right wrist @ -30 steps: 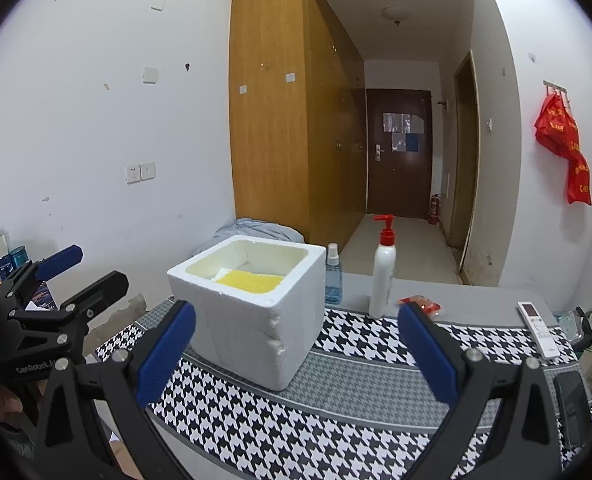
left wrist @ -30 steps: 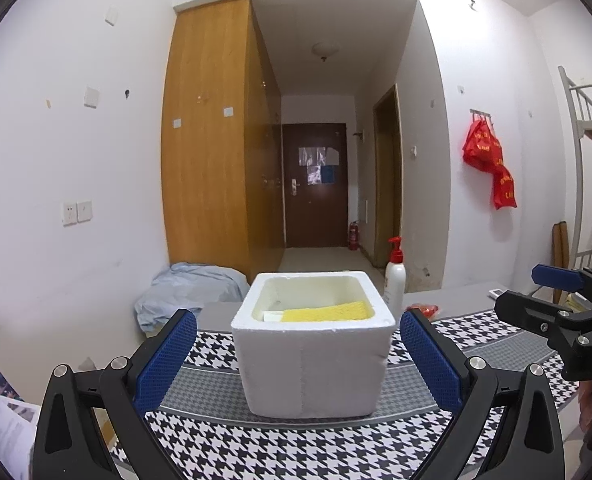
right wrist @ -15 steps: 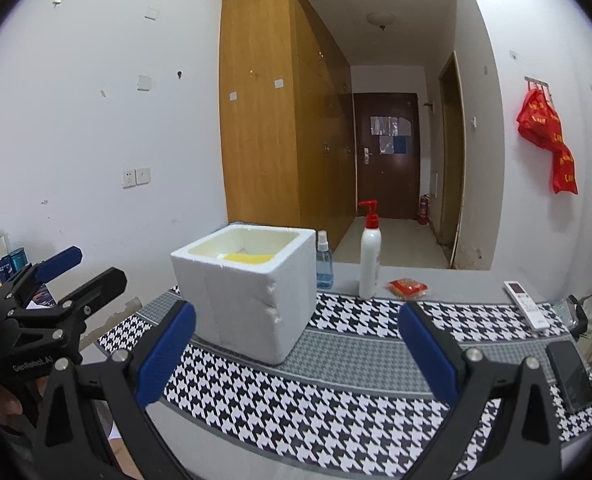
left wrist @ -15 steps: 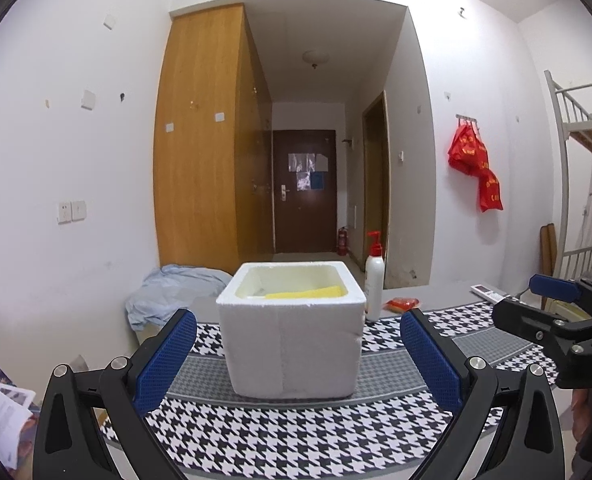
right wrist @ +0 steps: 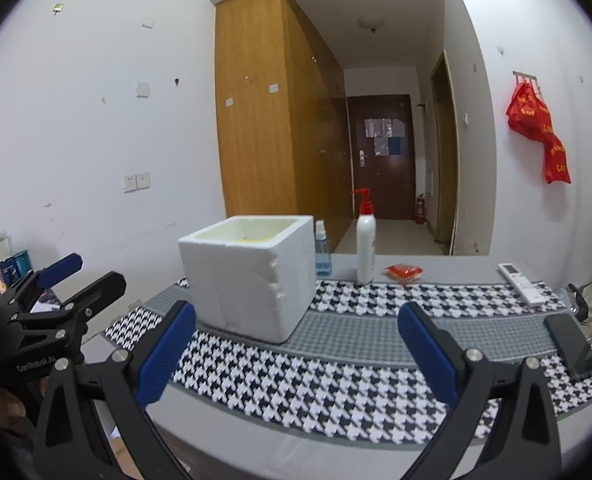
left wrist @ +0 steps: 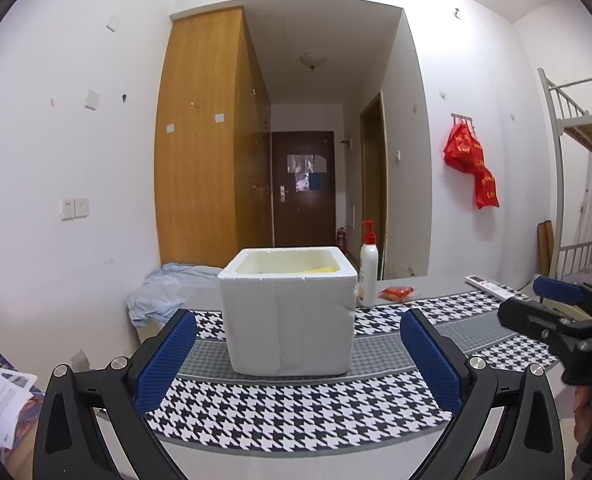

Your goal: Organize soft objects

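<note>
Both grippers have drawn back, fingers point(left wrist: 430, 360) spread empty, foam box point(left wrist: 289, 312) well ahead between them.

Bright, even indoor light — soft shadows, sharp focus, strong fisheye bending with dark corners.

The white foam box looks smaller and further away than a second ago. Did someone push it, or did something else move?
The foam box did not move; both hand-held grippers, left and right, pulled back and dropped lower, so less of the yellow sponge inside shows. Nothing was taken hold of or let go: both stayed open and empty. The pump bottle, red packet and remote kept their places on the table.
</note>
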### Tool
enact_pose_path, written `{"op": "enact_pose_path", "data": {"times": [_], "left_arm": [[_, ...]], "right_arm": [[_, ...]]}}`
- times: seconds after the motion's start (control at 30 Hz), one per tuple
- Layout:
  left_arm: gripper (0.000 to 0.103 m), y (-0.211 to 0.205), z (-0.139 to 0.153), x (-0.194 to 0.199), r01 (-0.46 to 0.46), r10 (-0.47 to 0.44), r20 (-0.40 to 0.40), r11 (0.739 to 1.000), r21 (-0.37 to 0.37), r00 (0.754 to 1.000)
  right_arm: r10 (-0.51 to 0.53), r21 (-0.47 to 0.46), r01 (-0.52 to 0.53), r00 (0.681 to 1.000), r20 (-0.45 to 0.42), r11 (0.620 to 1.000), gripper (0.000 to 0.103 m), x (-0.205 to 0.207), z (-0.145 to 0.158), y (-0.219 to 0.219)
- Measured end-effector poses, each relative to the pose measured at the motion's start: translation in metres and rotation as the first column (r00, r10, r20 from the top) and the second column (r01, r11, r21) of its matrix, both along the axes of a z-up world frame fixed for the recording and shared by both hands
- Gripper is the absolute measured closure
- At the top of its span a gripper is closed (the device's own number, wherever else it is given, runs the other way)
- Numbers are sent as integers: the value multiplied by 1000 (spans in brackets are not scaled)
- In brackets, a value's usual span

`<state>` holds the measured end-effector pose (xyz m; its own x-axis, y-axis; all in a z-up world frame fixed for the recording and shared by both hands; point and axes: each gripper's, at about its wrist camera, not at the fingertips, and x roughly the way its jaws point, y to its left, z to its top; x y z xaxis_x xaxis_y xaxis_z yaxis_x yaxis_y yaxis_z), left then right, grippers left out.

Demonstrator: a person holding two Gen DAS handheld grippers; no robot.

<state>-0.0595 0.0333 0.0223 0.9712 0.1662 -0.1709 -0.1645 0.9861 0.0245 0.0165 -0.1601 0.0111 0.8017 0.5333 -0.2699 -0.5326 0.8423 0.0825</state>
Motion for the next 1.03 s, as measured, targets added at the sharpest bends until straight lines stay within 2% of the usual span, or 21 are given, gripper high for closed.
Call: {"op": "enact_pose_path", "data": {"times": [1.03], "left_arm": [[1,-4,-8,-8,3,-3,-13,1000,10,1000]], "right_arm": [[-15,-31,15,1000,0,999,1,-7,-3,-1]]}}
